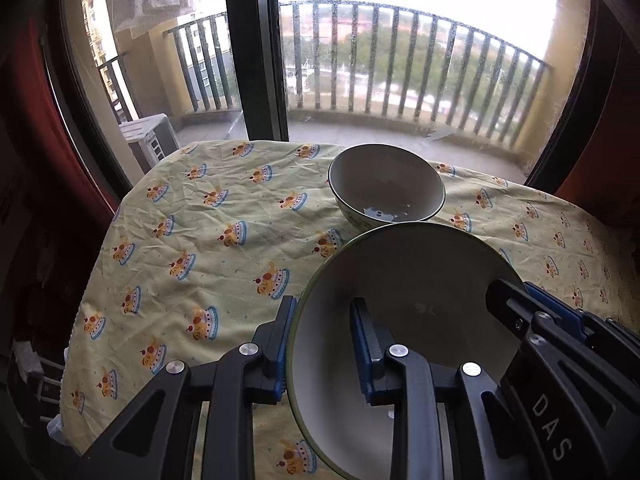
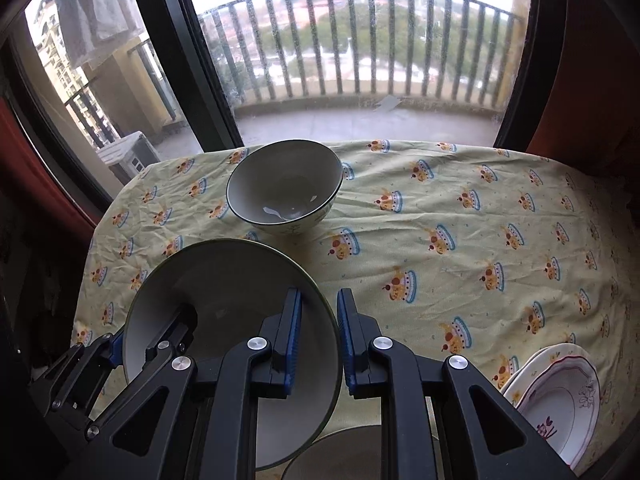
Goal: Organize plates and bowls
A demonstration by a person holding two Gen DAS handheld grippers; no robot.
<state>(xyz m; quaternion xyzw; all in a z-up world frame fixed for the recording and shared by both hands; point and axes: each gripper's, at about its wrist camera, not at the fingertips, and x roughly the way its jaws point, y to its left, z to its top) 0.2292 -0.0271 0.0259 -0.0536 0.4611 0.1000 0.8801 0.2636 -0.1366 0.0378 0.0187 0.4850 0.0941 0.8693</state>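
A large white bowl with a green rim [image 1: 404, 280] is held up over the near part of the table. My left gripper [image 1: 324, 344] is shut on its left rim, one finger outside and one inside. My right gripper [image 2: 319, 340] is shut on its right rim [image 2: 240, 280] in the same way; it also shows in the left wrist view [image 1: 532, 312]. A second white bowl [image 1: 386, 184] stands empty on the cloth further back, also in the right wrist view [image 2: 285, 186]. Stacked white patterned plates [image 2: 560, 396] lie at the near right.
The table carries a yellow cloth with cake prints [image 1: 208, 240]. Another bowl's rim [image 2: 340, 456] shows under my right gripper. A glass balcony door with a dark frame [image 1: 256, 48] stands right behind the table. Red curtains hang at both sides.
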